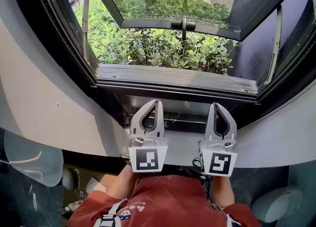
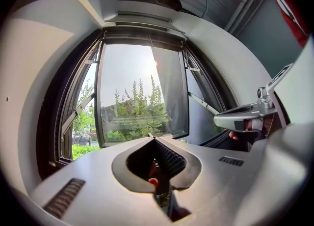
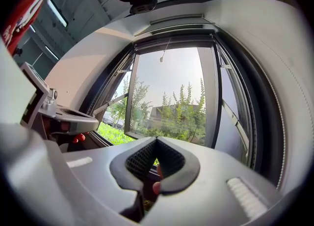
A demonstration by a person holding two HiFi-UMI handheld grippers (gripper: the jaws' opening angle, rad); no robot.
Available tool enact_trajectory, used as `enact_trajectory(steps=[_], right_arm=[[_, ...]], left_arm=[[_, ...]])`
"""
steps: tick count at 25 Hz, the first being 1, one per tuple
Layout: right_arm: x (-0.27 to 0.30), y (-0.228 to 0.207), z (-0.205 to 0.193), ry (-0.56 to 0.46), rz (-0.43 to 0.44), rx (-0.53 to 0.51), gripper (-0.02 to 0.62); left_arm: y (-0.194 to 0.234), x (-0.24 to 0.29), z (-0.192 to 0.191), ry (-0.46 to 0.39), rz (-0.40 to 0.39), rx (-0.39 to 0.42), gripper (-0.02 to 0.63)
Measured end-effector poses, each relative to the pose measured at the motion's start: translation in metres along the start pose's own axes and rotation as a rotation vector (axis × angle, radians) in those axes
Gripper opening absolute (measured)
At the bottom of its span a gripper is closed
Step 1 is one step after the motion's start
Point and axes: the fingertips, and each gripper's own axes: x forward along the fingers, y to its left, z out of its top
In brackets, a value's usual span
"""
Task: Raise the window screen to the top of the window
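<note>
Head view: left tongs (image 1: 157,102) and right tongs (image 1: 216,105) sit side by side, apart, under the window sill (image 1: 173,80), tips aimed at the window. Marker cubes (image 1: 146,158) face the camera. Red shirt (image 1: 163,201) fills the bottom edge.

Left tongs clenched: in the left gripper view the pads meet at the tip and nothing visible is pinched between them. Right tongs clenched too: the same closed tip shows in the right gripper view, with nothing seen in the bite.

The tips lie over a dark recess (image 1: 177,110) just below the sill. A thin dark rail (image 1: 185,119) runs across it between the two tongs. Cannot tell whether either tip touches it.

The glass sash (image 1: 180,23) is swung outward, with green shrubs (image 1: 158,48) below and beyond it.

Window screen: cannot make out any mesh, and its position is unclear. Both gripper views look out through the opening at sky and trees. A slim housing (image 3: 181,21) runs along the top of the frame, with a thin cord (image 3: 165,53) hanging from it.
</note>
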Motion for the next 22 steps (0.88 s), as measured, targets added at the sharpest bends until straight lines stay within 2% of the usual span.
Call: enact_trajectory(steps=[18,22], right_arm=[[0.0008,-0.0018,-0.0054,0.007,0.000,-0.023,0.011],[0.0012,-0.0023,-0.0056,0.006,0.001,-0.022,0.011]], left_arm=[[-0.0020,0.0027,-0.0009,-0.002,-0.007,0.008,0.005],[-0.0020,0.0037,-0.0005,-0.001,-0.015,0.035,0.005]])
